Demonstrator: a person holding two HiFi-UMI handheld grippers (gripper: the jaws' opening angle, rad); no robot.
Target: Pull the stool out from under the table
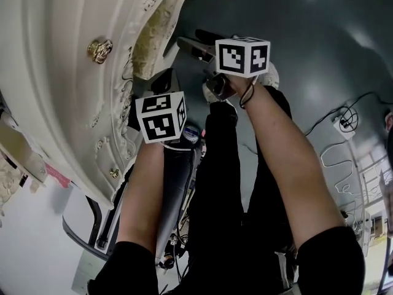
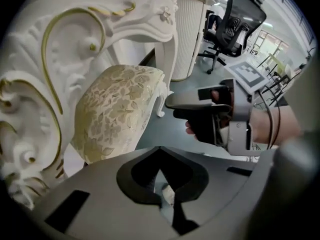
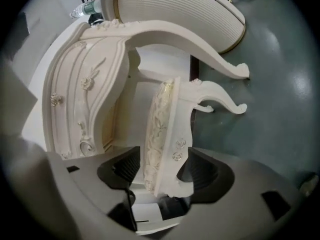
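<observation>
The stool (image 3: 165, 129) has a white carved frame and a cream floral cushion (image 2: 120, 109). It stands tucked under the ornate white table (image 1: 55, 72), next to the curved table leg (image 3: 200, 49). My right gripper (image 3: 160, 171) is open, with the edge of the stool's seat between its jaws. A gap shows beside the cushion. Its jaws (image 1: 195, 45) reach toward the stool in the head view. My left gripper (image 2: 161, 176) points down at the floor near the stool, with its jaws together and nothing in them. Its marker cube (image 1: 161, 117) hides the jaws from above.
A black office chair (image 2: 240, 19) and a ribbed white round pedestal (image 2: 187, 34) stand beyond the table. Cables and a power strip (image 1: 345, 123) lie on the dark floor at the right. The person's legs are below the grippers.
</observation>
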